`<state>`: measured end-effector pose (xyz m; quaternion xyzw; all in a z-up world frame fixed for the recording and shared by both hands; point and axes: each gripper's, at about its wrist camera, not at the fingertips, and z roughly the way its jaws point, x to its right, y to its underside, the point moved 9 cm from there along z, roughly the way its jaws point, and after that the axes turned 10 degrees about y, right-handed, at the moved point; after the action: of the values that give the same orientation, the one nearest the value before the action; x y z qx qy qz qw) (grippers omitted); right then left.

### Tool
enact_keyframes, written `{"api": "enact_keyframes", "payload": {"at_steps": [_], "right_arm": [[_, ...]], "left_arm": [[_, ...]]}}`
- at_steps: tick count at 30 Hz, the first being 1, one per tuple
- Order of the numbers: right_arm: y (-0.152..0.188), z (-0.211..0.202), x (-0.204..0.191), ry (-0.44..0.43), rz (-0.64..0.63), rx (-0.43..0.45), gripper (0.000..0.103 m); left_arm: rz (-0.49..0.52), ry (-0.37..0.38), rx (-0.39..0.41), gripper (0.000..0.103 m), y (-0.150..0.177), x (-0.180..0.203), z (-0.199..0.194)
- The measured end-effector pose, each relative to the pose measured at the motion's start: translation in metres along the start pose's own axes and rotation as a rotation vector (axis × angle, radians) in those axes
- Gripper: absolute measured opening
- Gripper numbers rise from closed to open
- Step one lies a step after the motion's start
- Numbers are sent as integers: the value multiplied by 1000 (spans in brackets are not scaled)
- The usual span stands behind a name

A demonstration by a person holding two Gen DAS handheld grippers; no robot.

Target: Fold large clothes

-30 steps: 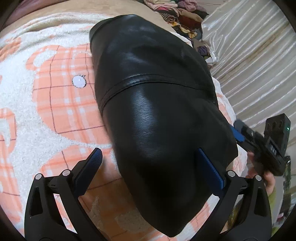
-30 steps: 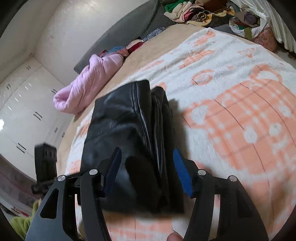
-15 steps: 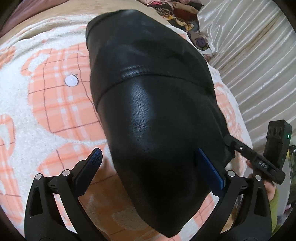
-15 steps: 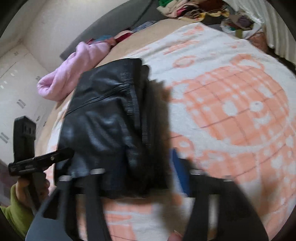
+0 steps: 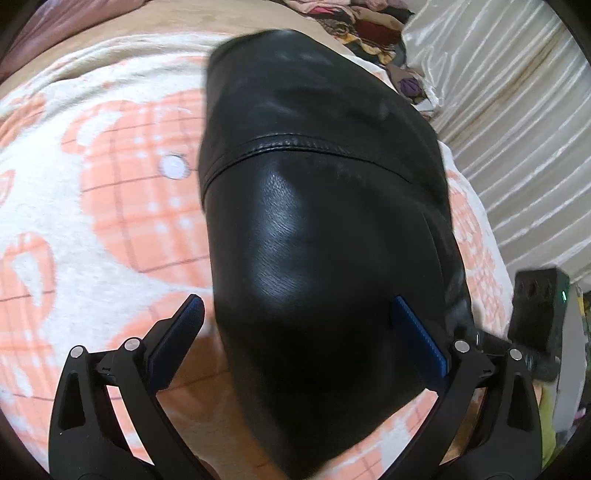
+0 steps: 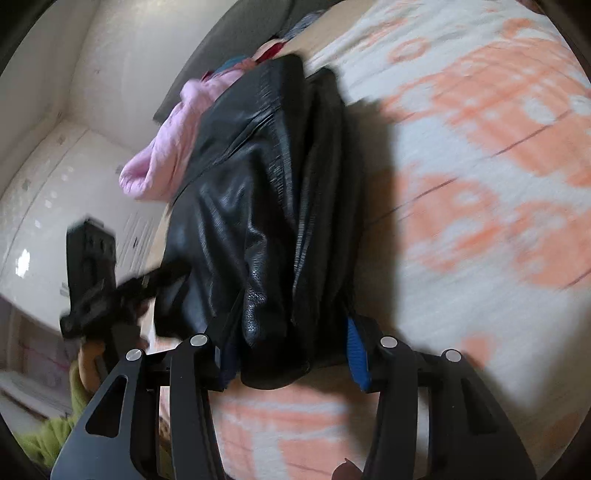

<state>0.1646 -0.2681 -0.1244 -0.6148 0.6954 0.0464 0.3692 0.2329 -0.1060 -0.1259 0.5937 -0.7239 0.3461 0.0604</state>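
Observation:
A folded black leather jacket (image 5: pixel 317 229) lies on a bed with an orange and white blanket (image 5: pixel 92 221). My left gripper (image 5: pixel 295 325) is open, its blue-padded fingers standing on either side of the jacket's near end. In the right wrist view the jacket (image 6: pixel 266 206) shows its stacked folded edges. My right gripper (image 6: pixel 291 350) is open with its fingers straddling the near corner of the bundle. The right gripper's body also shows in the left wrist view (image 5: pixel 535 314), at the jacket's right edge. The left gripper shows in the right wrist view (image 6: pixel 96 273), at the jacket's left.
A pink padded garment (image 6: pixel 162 155) lies on the bed beyond the jacket. A heap of mixed clothes (image 5: pixel 369 26) sits at the bed's far end. A pale striped curtain (image 5: pixel 517 129) hangs along the right. White cabinets (image 6: pixel 55 184) stand to the left.
My right gripper has moved forward so its open fingers now straddle the jacket's near corner. My left gripper has stayed open around the jacket's end, shifting slightly.

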Motion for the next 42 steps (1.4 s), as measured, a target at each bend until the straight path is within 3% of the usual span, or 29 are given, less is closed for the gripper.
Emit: {"api": "enact_keyframes", "payload": {"at_steps": [1, 4, 7, 9, 11, 13, 15, 16, 17, 18, 19, 21, 23, 28, 35, 42], "right_arm": [[4, 3, -7, 11, -17, 1, 48], [-6, -11, -8, 97, -49, 34, 67], [-36, -54, -7, 142, -62, 176, 84], [-71, -71, -7, 180, -42, 252, 84], [-97, -66, -14, 207, -61, 268, 82], [-123, -44, -24, 251, -106, 254, 68], [-138, -19, -28, 320, -130, 220, 65], [-142, -7, -26, 358, -138, 205, 53], [-142, 1, -29, 361, -160, 193, 21], [-141, 7, -33, 378, -193, 192, 17], [-139, 5, -37, 377, -220, 207, 7], [-145, -12, -52, 325, -277, 274, 6], [-149, -12, -47, 342, -292, 282, 6], [-151, 21, -15, 430, -282, 228, 9], [-149, 41, 1, 510, -306, 216, 14], [-146, 46, 10, 518, -276, 200, 20]], "left_arm": [[4, -15, 5, 95, -1, -5, -3], [-7, 1, -2, 95, 2, -8, -3], [21, -24, 11, 95, 2, -4, -3], [35, -39, 17, 95, 3, -2, -2], [34, -48, 23, 95, 3, 2, -3], [39, -54, 25, 95, 4, 2, -5], [58, -69, 26, 95, 6, 9, -3], [68, -80, 27, 95, 6, 11, -3], [77, -88, 26, 95, 5, 13, -2], [86, -96, 28, 95, 4, 14, -1], [101, -112, 30, 95, 3, 15, -1], [117, -129, 38, 95, 3, 17, -1], [122, -102, 41, 95, 2, 20, 1], [121, -87, 32, 95, 3, 25, 7], [111, -71, 30, 95, 1, 25, 9], [106, -70, 31, 95, 5, 22, 7]]}}
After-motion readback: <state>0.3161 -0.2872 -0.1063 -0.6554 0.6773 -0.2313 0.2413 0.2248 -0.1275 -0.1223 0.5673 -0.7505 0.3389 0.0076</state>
